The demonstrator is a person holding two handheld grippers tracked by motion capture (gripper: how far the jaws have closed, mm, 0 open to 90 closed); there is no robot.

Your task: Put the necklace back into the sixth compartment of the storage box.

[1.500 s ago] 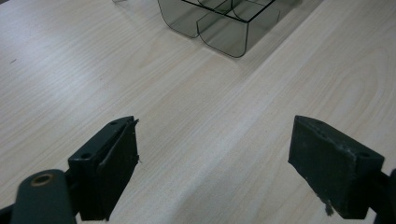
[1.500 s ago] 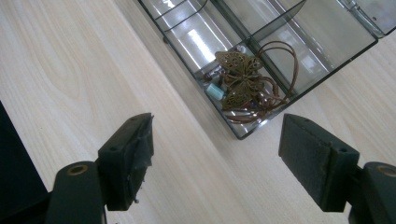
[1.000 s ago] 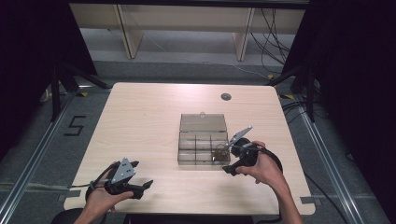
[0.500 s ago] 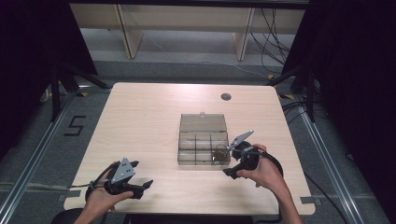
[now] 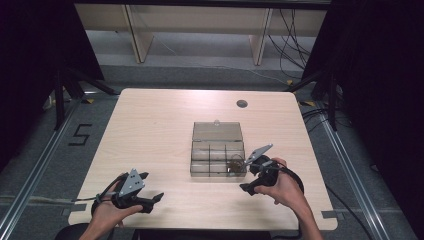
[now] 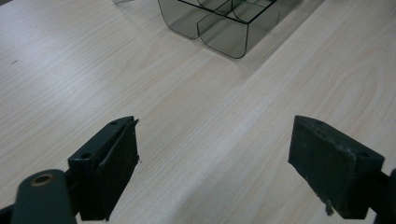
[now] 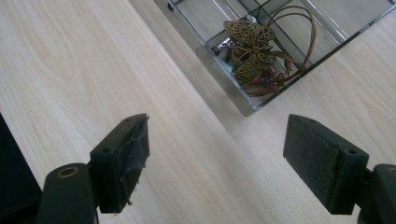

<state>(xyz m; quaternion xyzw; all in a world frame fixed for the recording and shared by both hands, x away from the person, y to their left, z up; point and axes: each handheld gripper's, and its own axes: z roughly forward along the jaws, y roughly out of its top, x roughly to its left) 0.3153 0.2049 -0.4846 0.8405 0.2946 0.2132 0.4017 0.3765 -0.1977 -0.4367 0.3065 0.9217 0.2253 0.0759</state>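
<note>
A clear compartment box (image 5: 218, 148) stands mid-table with its lid folded back. In its front right compartment lies a bronze butterfly pendant (image 7: 252, 46) on a brown cord, seen as a small dark tangle (image 5: 235, 164) from above. My right gripper (image 5: 248, 176) sits just right of and in front of that corner; its jaws (image 7: 218, 135) have just been opening and stand open over bare wood with nothing between them. My left gripper (image 5: 152, 187) rests near the front left edge, open (image 6: 215, 130), pointing at the box (image 6: 224, 23) from a distance.
A wooden table (image 5: 150, 125) carries the box. A round cable hole (image 5: 242, 103) sits at the back right. Dark stands and cables flank both sides, and a floor mark "5" (image 5: 80, 134) lies to the left.
My right gripper has drawn back a little from the box's front right corner toward the front edge, leaving the pendant in the compartment. The left gripper has stayed put.
</note>
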